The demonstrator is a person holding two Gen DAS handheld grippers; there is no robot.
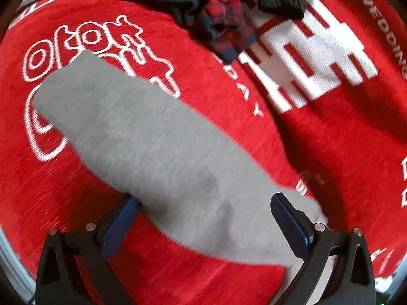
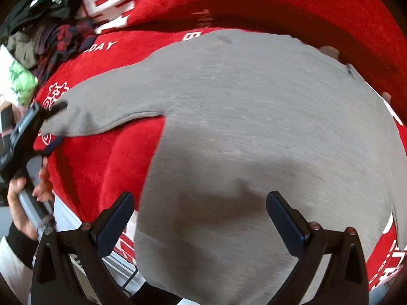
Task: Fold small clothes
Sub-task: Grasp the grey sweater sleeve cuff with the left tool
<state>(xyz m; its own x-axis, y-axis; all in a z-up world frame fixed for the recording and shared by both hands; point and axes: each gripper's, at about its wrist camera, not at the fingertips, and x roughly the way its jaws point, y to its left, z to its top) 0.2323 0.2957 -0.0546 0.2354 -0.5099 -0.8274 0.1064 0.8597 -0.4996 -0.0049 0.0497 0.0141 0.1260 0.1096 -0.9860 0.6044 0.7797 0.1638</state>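
Note:
A small grey garment [image 2: 254, 137] lies spread on a red blanket [image 2: 106, 167]; one long sleeve [image 1: 142, 137] stretches away in the left wrist view. My left gripper [image 1: 206, 206] is open, its jaws wide on either side of the sleeve's end, one blue pad [image 1: 122, 223] at the cloth's edge. It also shows in the right wrist view [image 2: 54, 124], open around the sleeve tip. My right gripper [image 2: 201, 206] is open just above the garment's near part, holding nothing.
The red blanket [image 1: 330, 152] carries white print. A heap of dark plaid and black clothes [image 1: 223, 17] lies at its far side, with a green patterned item [image 2: 23, 86] beside it. The person's hand [image 2: 28, 195] holds the left gripper's handle.

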